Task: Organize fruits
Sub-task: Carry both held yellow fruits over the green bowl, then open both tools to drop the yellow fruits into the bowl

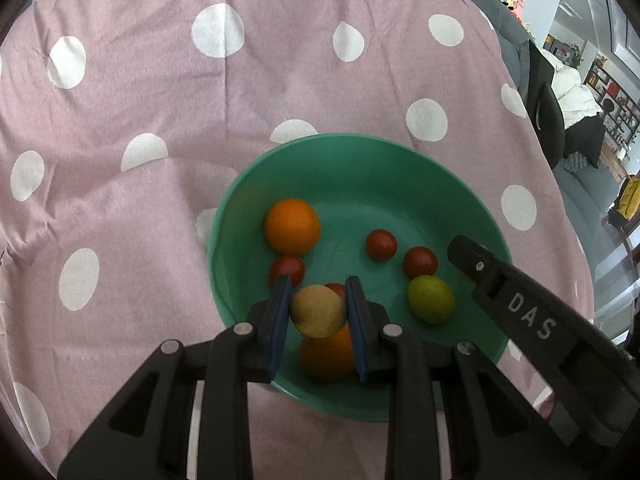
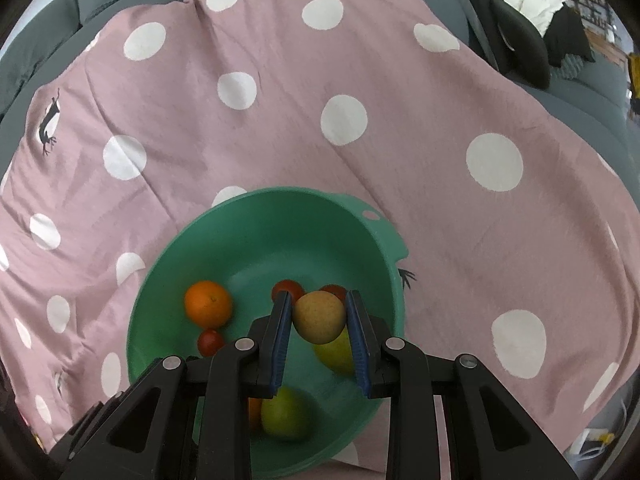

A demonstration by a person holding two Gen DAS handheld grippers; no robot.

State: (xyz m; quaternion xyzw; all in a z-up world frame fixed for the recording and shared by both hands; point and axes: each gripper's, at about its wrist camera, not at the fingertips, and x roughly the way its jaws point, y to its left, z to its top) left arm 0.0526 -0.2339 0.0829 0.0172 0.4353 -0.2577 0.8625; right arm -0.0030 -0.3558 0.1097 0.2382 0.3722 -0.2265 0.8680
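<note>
A green bowl (image 1: 400,160) (image 2: 260,224) sits on a pink polka-dot cloth. It holds an orange (image 1: 292,226) (image 2: 208,303), a second orange (image 1: 328,352), several small red tomatoes (image 1: 381,244) (image 2: 210,341) and green fruits (image 1: 431,299) (image 2: 286,412). My left gripper (image 1: 318,308) is shut on a yellowish round fruit (image 1: 318,311) above the bowl. My right gripper (image 2: 319,316) is shut on a tan round fruit (image 2: 319,317) above the bowl. The right gripper's black body (image 1: 520,308) reaches in from the right in the left wrist view.
The pink cloth with white dots (image 1: 200,120) (image 2: 360,100) covers the surface around the bowl. A grey sofa (image 2: 580,92) with dark and white cushions (image 2: 532,8) lies beyond the cloth's far right edge.
</note>
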